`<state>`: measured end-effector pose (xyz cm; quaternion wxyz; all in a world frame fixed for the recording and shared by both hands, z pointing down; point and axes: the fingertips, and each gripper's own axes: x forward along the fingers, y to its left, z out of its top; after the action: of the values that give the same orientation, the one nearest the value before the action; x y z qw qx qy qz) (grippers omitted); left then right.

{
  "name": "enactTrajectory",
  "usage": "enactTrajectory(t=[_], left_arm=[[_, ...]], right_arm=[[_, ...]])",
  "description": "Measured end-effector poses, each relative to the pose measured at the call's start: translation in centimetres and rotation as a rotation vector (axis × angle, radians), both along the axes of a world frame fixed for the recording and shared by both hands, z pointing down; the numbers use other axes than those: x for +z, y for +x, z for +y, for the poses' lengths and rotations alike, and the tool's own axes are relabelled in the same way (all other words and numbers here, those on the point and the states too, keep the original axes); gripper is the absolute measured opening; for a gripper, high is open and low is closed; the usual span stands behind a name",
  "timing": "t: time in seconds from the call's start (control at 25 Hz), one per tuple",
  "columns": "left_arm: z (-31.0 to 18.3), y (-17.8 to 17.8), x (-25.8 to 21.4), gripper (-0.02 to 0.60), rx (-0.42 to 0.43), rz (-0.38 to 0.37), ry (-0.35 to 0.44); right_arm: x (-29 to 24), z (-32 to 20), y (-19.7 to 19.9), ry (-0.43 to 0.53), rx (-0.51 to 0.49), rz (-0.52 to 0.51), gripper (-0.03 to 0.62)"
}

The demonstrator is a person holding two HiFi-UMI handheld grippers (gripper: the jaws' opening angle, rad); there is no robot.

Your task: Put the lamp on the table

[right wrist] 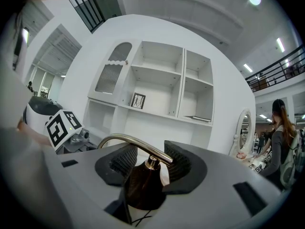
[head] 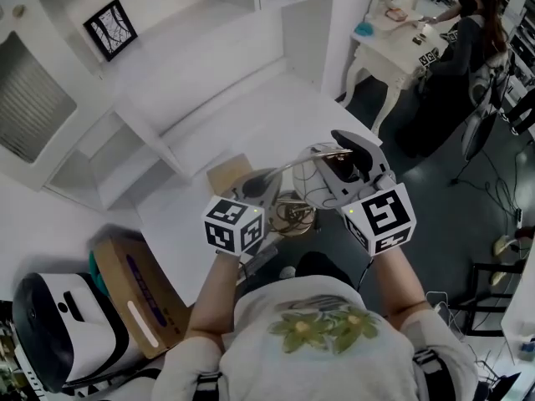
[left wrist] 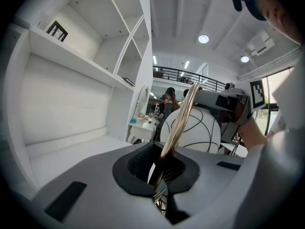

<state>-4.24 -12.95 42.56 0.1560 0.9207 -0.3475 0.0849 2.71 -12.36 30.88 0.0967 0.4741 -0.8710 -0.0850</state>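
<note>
While the left gripper (left wrist: 159, 168) is closed on the thin golden stem (left wrist: 177, 123) of the lamp (head: 313, 182), the right gripper (right wrist: 150, 160) has its jaws wide and, as it seems, pressed on both sides of the dark brown cap (right wrist: 144, 185) at the top of the shade; so the lamp is carried at two places, in the air before the person's chest. I judge the reason is balance: the stem is curved and the white globe shade (left wrist: 193, 128) with black lines hangs from its end, so one grip alone would let it swing; the second grip steadies the part that is probably fragile. The golden base (head: 292, 217) hangs low between the two grippers. The white table (head: 251, 115) lies just beyond, under the shelves; the lamp is near its front edge and not yet set down. A flat piece of cardboard (head: 230, 174) lies on the table near that edge, so the base will need a bare place beside it. I can read no writing: each marker cube (head: 380, 218) carries only black squares; the cardboard box (head: 138, 295) at the lower left has purple print too blurred to read; the framed picture (head: 110, 29) on the shelf shows black lines, no words.
</note>
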Motion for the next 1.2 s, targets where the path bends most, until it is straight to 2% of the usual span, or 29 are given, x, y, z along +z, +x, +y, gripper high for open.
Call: enactTrajectory(t=[0.52, 1.2], left_arm=[[-4.2, 1.7, 1.2, 0.028, 0.015, 0.017, -0.053], [-12.7, 1.7, -0.6, 0.028, -0.052, 0.008, -0.023]], right_arm=[[1.0, -5.0, 1.3, -0.044, -0.008, 0.02, 0.195], [-0.8, -13.5, 1.4, -0.013, -0.077, 0.017, 0.195]])
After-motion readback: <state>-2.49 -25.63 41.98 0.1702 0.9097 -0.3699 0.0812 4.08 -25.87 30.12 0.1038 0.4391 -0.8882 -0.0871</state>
